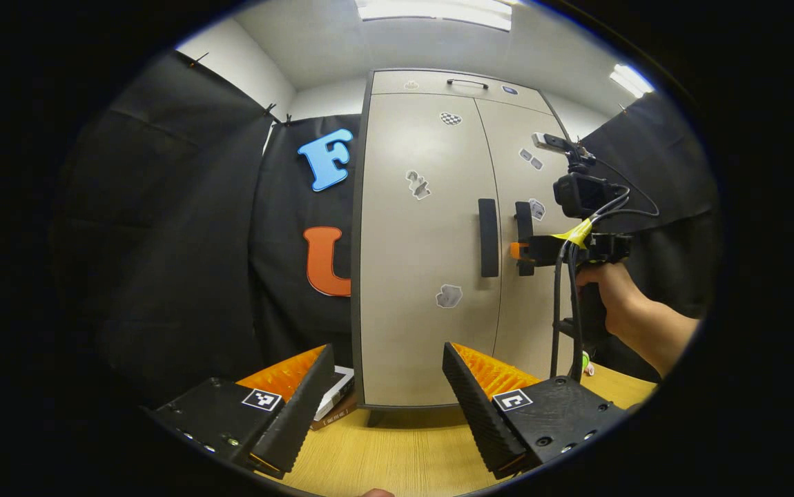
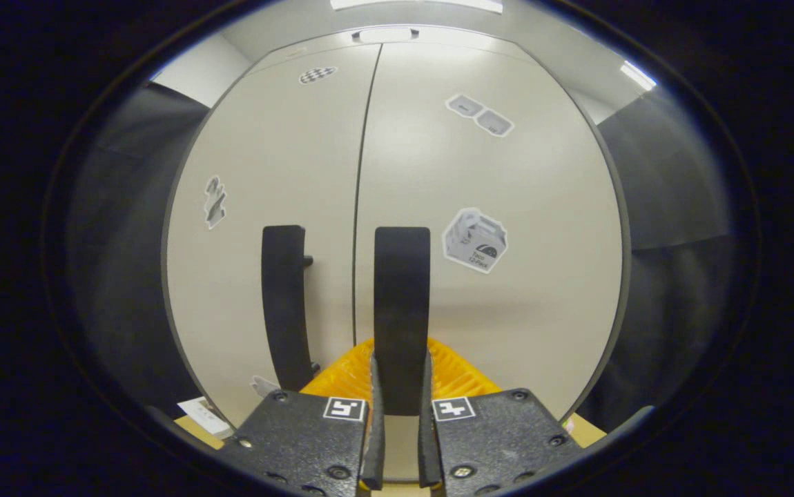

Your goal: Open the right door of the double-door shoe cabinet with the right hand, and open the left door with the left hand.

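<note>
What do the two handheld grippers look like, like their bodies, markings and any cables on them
Each gripper has a black blocky body carrying small square black-and-white tags, seen on the left gripper and the right gripper. From the left gripper view, the right gripper has a black camera mounted on top, black cables looping down and yellow tape. The forearm holding it is bare, with no sleeve visible.

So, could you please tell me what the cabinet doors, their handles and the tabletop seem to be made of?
Cabinet doors: probably laminated or painted board, pale beige, smooth satin; soft light sheen, no grain.
Right door handle, clamped by the right gripper, and left door handle: likely matte black plastic, though coated metal is possible; no glare.
Tabletop: light wood or wood-look laminate; fine grain lines show.
</note>
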Demonstrator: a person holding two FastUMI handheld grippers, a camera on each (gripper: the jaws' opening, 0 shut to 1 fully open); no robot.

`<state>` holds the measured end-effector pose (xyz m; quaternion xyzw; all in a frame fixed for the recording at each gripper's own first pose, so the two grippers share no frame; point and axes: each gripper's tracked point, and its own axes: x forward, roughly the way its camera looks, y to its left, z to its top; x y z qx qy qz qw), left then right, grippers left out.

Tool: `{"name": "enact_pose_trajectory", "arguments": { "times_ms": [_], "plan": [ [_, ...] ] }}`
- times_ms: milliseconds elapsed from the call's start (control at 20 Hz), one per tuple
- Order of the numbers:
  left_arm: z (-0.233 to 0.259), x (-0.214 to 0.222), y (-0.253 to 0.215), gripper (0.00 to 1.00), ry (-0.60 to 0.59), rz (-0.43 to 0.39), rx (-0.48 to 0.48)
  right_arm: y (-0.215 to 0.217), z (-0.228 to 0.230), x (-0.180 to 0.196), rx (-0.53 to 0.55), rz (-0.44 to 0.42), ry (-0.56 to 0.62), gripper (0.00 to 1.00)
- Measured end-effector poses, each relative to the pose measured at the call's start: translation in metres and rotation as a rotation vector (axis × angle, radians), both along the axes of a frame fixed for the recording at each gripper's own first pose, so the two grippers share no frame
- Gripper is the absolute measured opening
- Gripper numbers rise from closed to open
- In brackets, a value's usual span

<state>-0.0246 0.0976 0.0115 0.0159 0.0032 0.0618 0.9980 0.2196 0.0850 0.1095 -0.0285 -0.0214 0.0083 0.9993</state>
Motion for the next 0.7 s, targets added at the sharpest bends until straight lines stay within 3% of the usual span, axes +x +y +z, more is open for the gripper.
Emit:
{"name": "enact_pose_trajectory", "arguments": {
  "times_ms": [350,700],
  "plan": [
    [0.001,0.007,-0.014,0.95,-0.008,-0.039,0.003,-0.001,0.0,-0.022,0.012,0.072,0.012,0.17],
    [-0.001,0.01,-0.038,0.95,-0.009,-0.079,0.011,-0.013,-0.002,-0.068,-0.011,0.199,0.029,0.17]
  ]
}}
